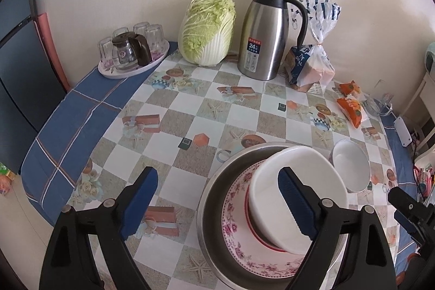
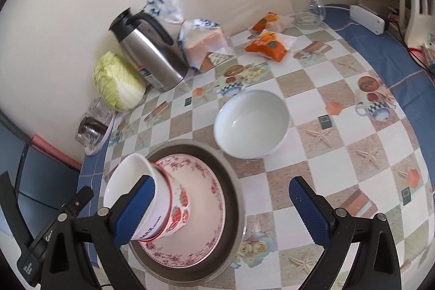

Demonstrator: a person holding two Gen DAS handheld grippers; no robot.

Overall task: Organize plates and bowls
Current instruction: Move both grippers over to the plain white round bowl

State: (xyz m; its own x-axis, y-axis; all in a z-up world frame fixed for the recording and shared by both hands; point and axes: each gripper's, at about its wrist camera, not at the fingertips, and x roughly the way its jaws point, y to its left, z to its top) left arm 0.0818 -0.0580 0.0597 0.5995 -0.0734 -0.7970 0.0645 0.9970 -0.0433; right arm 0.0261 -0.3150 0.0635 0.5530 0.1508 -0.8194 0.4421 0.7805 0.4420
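A steel pan (image 1: 203, 208) (image 2: 234, 181) holds a pink floral plate (image 1: 233, 224) (image 2: 206, 181). On the plate stands a red strawberry-print bowl (image 2: 178, 211) with a white bowl (image 1: 267, 189) (image 2: 122, 175) nested in it, leaning. A second white bowl (image 1: 350, 167) (image 2: 251, 124) sits alone on the checked tablecloth beside the pan. My left gripper (image 1: 217, 205) is open above the pan's left side, with its right finger in front of the nested bowl. My right gripper (image 2: 223, 211) is open over the pan's right edge and grips nothing; the loose bowl lies beyond it.
Along the wall stand a tray of glasses (image 1: 133, 53), a cabbage (image 1: 208, 29), a steel thermos (image 1: 266, 31) and a bagged loaf (image 1: 312, 64). Orange snack packets (image 2: 269, 45), a glass mug (image 2: 305, 7) and a white adapter (image 2: 367, 18) lie at the far right.
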